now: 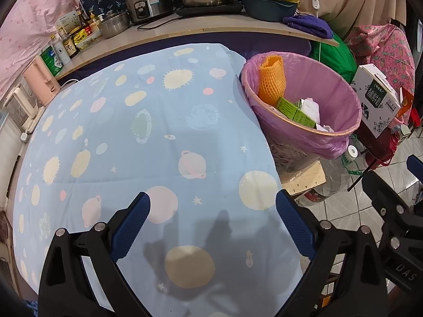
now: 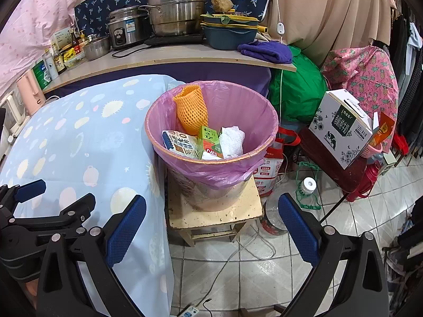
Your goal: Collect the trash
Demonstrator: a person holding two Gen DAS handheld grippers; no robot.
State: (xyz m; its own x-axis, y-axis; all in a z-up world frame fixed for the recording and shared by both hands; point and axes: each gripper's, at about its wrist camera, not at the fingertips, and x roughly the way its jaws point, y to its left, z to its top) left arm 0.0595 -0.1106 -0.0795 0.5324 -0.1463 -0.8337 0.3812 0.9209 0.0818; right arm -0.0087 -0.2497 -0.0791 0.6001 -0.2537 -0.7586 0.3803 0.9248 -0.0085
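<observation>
A bin with a pink liner (image 2: 248,111) (image 1: 341,97) stands on a small wooden stool (image 2: 238,212) beside the table. It holds an orange foam net (image 2: 191,111) (image 1: 272,82), green cartons (image 2: 208,138) (image 1: 290,109), a printed box (image 2: 181,144) and white crumpled paper (image 2: 232,140) (image 1: 312,107). My left gripper (image 1: 212,211) is open and empty above the blue planet-print tablecloth (image 1: 158,132). My right gripper (image 2: 211,211) is open and empty, in front of the stool and bin. The left gripper also shows at the right wrist view's left edge (image 2: 29,189).
A shelf behind holds pots (image 2: 175,13), a rice cooker (image 2: 124,27), bottles (image 2: 56,60), stacked basins (image 2: 230,30) and a purple cloth (image 2: 267,50). Right of the bin are a green bag (image 2: 298,97), a milk carton box (image 2: 341,124), a plastic bottle (image 2: 306,187). Cables (image 2: 238,248) lie on the tiled floor.
</observation>
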